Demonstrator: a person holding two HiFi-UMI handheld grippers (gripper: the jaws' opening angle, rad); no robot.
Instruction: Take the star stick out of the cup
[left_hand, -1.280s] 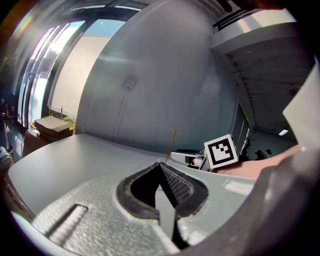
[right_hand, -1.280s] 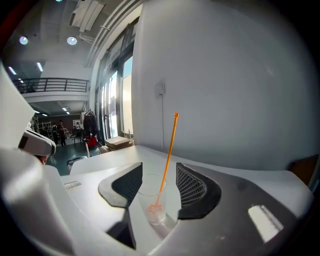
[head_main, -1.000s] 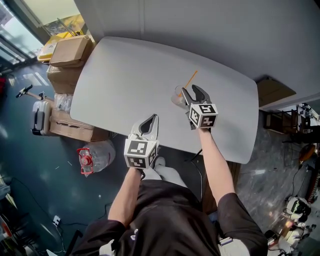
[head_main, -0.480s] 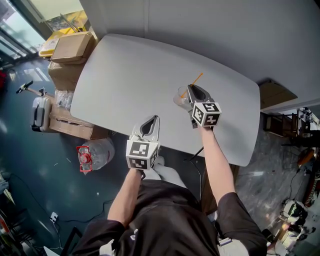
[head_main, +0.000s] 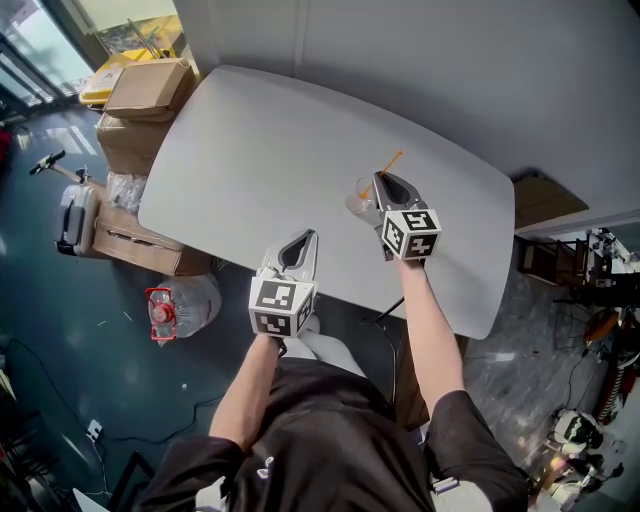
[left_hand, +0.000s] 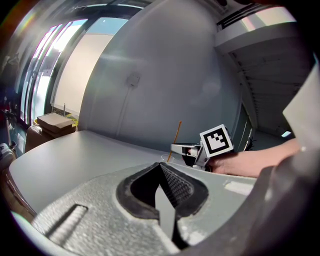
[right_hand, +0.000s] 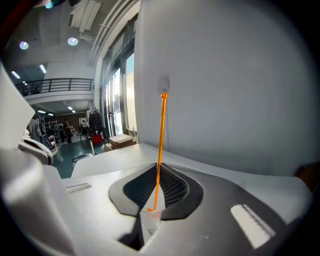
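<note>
Now: right tool (right_hand: 157, 167), wide open a second ago, jaws closing on star stick (right_hand: 161, 130), pads meeting its shaft; stick base not yet out of cup (head_main: 358, 196), toward near edge of surface (head_main: 250, 140); lift likely next; left tool (left_hand: 161, 167), jaws together, empty, at near edge.

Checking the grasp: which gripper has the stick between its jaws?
The right gripper: its jaws are closing on the orange stick in the cup. The left gripper is shut, empty, away from it.
</note>
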